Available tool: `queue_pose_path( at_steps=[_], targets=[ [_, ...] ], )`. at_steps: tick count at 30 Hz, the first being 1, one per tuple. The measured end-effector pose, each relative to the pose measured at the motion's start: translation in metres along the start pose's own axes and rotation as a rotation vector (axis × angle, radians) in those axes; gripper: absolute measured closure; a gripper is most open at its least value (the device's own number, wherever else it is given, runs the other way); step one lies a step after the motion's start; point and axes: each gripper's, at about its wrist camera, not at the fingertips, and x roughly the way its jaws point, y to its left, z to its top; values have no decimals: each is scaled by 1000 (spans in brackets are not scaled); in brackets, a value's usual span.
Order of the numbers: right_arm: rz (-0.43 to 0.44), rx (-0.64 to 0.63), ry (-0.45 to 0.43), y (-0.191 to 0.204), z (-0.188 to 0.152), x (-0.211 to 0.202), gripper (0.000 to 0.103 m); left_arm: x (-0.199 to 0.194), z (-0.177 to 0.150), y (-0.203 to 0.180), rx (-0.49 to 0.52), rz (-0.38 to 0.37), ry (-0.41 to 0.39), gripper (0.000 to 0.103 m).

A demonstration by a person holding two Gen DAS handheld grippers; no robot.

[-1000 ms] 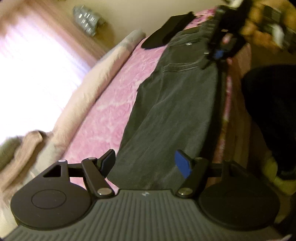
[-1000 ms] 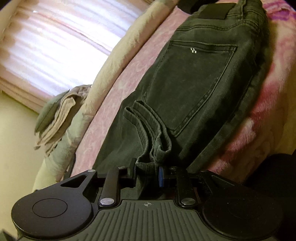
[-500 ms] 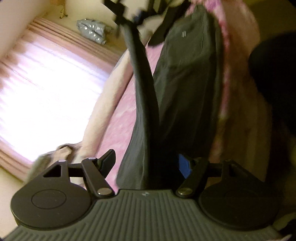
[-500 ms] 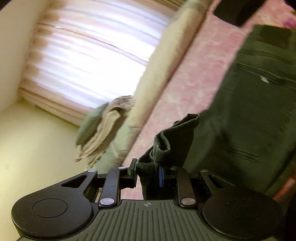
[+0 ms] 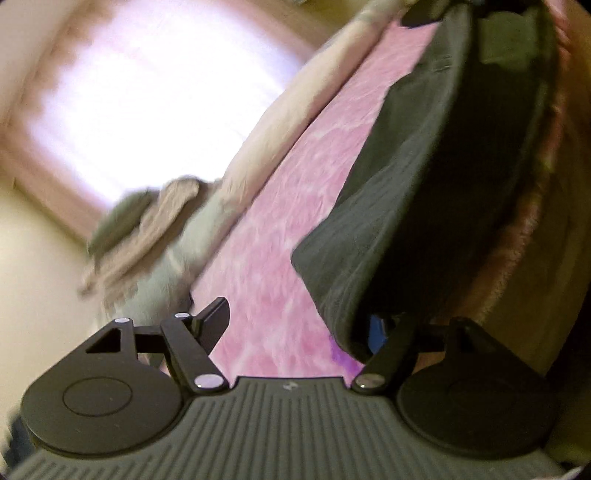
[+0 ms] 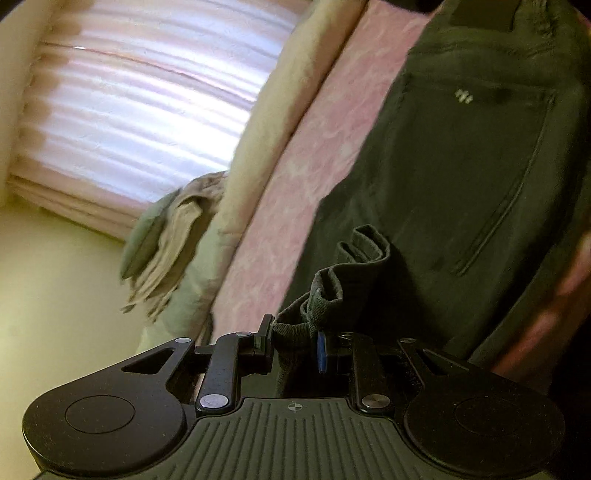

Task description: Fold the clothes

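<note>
The right gripper (image 6: 295,341) is clamped on a bunched hem of one pair of dark grey jeans (image 6: 461,155), the ribbed denim edge squeezed between its two black fingers, one of them faced with a blue pad (image 6: 321,351). From that pinch the cloth rises in two or three soft rolled folds and then spreads into the flat seat of the jeans, which lies on the pink bedspread (image 6: 306,158). One back pocket (image 6: 480,166) shows there, outlined in double stitching, with a small white mark near its top edge and one dark rectangular patch (image 6: 480,13) at the waistband above it.

The left gripper (image 5: 295,325) stands wide apart, its two fingers spread with nothing between them; the folded edge of the jeans (image 5: 388,229) lies against the finger with the blue pad (image 5: 376,328), but is not pinched. In this blurred view the denim looks thick and matte, doubled over into a rounded fold lying on the mottled pink bedspread (image 5: 295,221).

Beyond the pink cover runs one long cream bolster or rolled quilt (image 6: 280,103), smooth and puffy. At its near end lies one crumpled heap of beige and grey-green cloth (image 6: 166,236). Behind everything is one window with a pleated pinkish curtain (image 6: 140,110), brightly backlit, and a plain yellowish wall (image 6: 55,295)
</note>
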Motion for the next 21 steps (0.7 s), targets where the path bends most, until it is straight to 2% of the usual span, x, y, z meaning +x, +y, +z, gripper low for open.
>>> queue_pose_path(
  at_steps=[6,8,11,13,19,21],
  targets=[
    [16,-45,18,-3,-14,8,83,4,-11,7,-191,-29,74,31],
    [-32,-39,27,-16,-19,10,83,1,-15,11,-221,-36,79,31],
    [-98,-40,48,-33,-27,10,83,-4,-19,14,-234,-37,74,31],
    [-108,-51,45,-41,-33,9,83,-2,-17,14,-242,-44,76,31],
    [-80,-41,50,-44,-32,-1,83,0,-20,12,-201,-59,52,32],
    [-58,-108,52,-31,-30,-7,83,2,-21,11,-202,-61,56,32]
  ],
)
